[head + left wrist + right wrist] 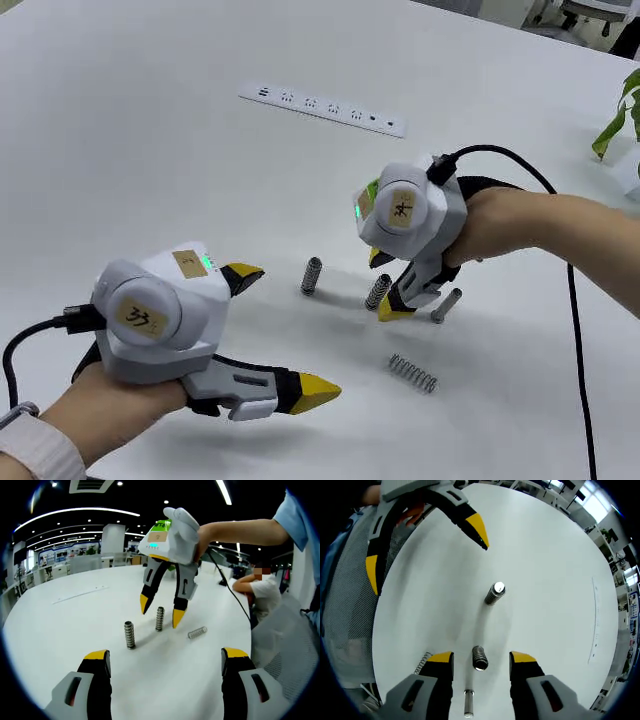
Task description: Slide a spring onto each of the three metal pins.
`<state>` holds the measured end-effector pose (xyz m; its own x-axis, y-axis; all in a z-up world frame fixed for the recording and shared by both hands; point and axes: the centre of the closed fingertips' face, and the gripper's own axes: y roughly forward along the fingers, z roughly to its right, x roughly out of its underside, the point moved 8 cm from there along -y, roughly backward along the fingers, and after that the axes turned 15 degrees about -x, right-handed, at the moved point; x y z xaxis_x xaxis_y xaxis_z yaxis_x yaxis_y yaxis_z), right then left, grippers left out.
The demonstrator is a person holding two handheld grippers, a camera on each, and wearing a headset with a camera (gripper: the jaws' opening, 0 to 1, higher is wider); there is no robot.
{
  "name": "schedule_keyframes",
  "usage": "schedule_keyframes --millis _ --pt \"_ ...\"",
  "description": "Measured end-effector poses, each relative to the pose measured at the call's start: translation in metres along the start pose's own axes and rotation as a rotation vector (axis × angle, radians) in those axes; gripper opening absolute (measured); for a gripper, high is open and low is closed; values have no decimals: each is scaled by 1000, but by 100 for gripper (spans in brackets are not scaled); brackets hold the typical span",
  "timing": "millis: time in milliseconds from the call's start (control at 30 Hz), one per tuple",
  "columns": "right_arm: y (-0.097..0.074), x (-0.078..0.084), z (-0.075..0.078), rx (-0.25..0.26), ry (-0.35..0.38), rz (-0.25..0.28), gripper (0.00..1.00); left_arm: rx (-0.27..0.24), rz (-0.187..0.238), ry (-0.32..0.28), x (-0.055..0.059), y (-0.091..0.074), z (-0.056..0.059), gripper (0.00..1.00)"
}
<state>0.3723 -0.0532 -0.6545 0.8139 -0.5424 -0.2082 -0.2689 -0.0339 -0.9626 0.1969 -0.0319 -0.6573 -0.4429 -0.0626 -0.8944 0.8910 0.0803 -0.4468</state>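
Note:
Two pins stand upright on the white table, each wearing a spring: one [312, 276] [130, 634] [494, 593] stands free, the other [378, 292] [159, 618] [479, 658] sits between the jaws of my right gripper [383, 285] [482, 657]. That gripper is open and straddles the pin from above without touching it. A bare metal pin [446, 305] [468, 702] stands just behind it. A loose spring [412, 373] [197, 632] [424, 660] lies flat nearby. My left gripper [285, 330] [165, 655] hovers open and holds nothing, a short way from the pins.
A white power strip [322, 108] lies far back on the table. A black cable [572, 300] runs from the right gripper along the right side. Green plant leaves [620, 120] show at the right edge. In the left gripper view a person [260, 587] sits beyond the table.

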Motion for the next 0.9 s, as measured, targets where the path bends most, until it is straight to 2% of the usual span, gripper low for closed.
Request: schedule_keyframes --millis 133,300,433,567,767,900 --pt "-3 1 -3 46 -1 51 73 5 -3 5 0 0 2 93" --pt "-7 1 -5 80 26 113 90 3 0 2 -1 0 2 94" --pt "-11 1 -6 97 40 134 99 2 -3 1 0 0 1 94" --pt "-16 1 -10 106 62 183 99 5 -2 3 -1 0 3 94" --pt "-21 2 -19 114 62 200 99 10 -9 9 0 0 5 94" --pt "-24 6 -23 121 77 216 99 -2 -6 -2 0 -1 1 93"
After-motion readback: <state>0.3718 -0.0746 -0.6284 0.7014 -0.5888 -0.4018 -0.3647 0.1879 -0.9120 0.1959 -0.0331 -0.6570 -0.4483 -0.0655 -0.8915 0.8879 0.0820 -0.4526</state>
